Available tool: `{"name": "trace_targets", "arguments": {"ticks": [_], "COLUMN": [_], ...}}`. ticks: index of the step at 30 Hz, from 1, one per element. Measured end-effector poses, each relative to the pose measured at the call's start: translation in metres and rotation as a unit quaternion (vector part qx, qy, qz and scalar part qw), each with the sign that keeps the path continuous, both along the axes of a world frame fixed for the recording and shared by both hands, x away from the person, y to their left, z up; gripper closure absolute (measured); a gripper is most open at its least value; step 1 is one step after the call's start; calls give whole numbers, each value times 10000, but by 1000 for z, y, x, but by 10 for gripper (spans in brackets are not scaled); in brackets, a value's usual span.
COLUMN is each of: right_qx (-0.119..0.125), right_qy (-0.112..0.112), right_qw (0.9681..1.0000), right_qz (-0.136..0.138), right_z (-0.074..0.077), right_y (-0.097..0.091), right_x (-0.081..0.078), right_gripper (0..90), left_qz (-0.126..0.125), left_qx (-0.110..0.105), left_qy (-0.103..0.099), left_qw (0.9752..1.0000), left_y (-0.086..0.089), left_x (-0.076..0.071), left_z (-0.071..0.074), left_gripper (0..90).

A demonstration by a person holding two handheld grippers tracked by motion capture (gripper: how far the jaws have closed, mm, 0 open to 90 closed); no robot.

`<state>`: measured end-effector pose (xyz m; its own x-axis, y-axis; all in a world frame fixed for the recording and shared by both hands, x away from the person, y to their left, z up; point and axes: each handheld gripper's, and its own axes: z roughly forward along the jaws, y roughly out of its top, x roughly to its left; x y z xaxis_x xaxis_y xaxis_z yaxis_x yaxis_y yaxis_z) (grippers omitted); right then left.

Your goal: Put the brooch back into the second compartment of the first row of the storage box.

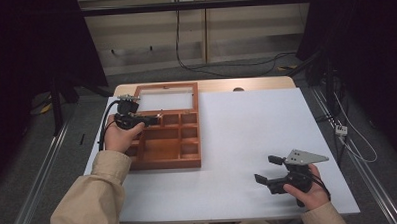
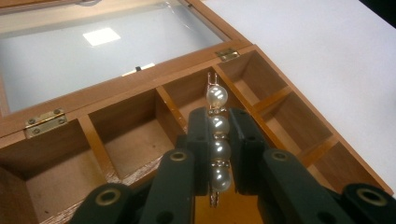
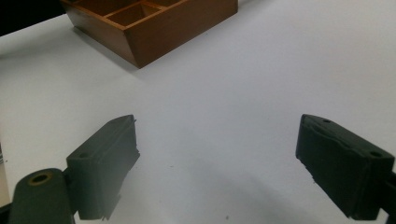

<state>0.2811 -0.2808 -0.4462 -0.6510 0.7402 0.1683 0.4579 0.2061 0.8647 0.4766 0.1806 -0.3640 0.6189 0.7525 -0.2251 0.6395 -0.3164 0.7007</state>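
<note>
The left gripper (image 2: 219, 140) clamps a pearl hair clip (image 2: 218, 135) between its narrowly parted fingers (image 2: 198, 140), above the wooden compartment box (image 2: 140, 84). The right gripper (image 3: 217, 163) holds nothing, fingers (image 3: 105, 158) spread wide over the white table (image 3: 261, 70).

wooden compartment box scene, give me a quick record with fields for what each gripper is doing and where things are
box: brown wooden compartment box with hinged glass lid laid open, on the white table, left part
held item: metal hair clip with a row of white pearls
left gripper: shut on the clip, held above the row of compartments next to the brass hinges
right gripper: jaws wide apart, nothing between them, above bare table right of the box
compartments in view: no items seen in them
</note>
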Motion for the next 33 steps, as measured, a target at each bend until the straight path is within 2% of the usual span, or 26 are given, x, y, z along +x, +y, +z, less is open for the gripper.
{"name": "trace_targets", "arguments": {"ticks": [16, 19, 22, 33], "right_qx": [6, 3, -1, 2], "right_qy": [8, -1, -3, 5], "right_qw": [10000, 10000, 10000, 10000], "right_qz": [0, 7, 15, 17], "right_z": [0, 0, 0, 0], "right_y": [1, 1, 1, 1], "right_x": [0, 0, 0, 0], "right_gripper": [126, 126, 126, 126], "left_qz": [53, 49, 125, 160], "left_qx": [67, 140, 156, 305], "left_qy": [-59, -73, -107, -47], "left_qw": [9999, 9999, 9997, 9994], "left_y": [-5, -5, -5, -6], "left_x": [7, 9, 12, 21], "left_z": [1, 1, -2, -14], "left_gripper": [802, 802, 802, 801]}}
